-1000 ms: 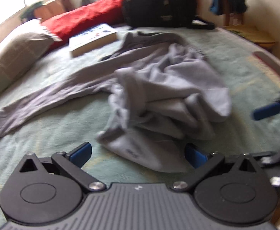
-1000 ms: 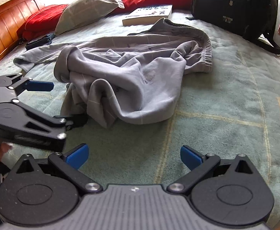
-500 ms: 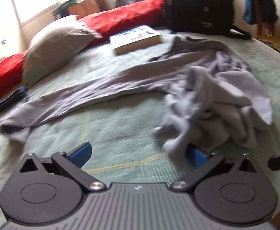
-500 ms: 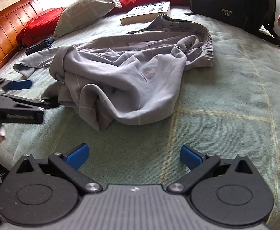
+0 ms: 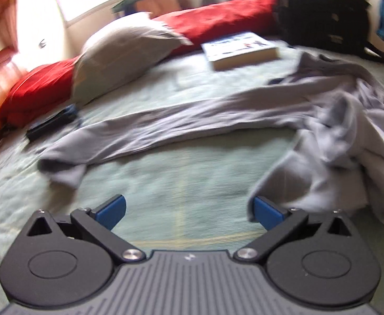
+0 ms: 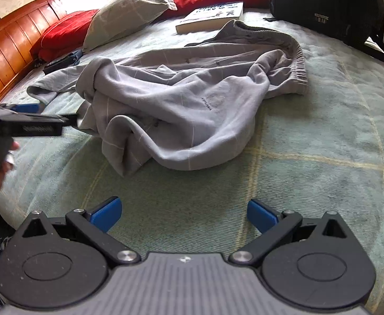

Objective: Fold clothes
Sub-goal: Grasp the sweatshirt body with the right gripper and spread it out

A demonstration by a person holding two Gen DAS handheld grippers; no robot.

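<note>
The right gripper (image 6: 183, 214) and the left gripper (image 5: 189, 211) hover with jaws spread, empty, over the green bedspread (image 6: 310, 136). Beyond lie crumpled grey trousers (image 6: 186, 99), then a book (image 6: 213, 15) and pillows (image 6: 131, 8).

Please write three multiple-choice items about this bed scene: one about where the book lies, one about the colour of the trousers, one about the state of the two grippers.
1. Where is the book?
A. on the bed, beyond the trousers, near the pillows
B. under the trousers
C. on the floor

2. What colour are the trousers?
A. red
B. grey
C. black

3. In what state are the left gripper and right gripper?
A. both shut on cloth
B. one open, one shut
C. both open, holding nothing

Answers:
1 A, the book rests on the green cover past the waistband, beside the grey pillow.
2 B, the crumpled cloth is light grey.
3 C, each view shows blue pads wide apart with only bedcover between.
</note>
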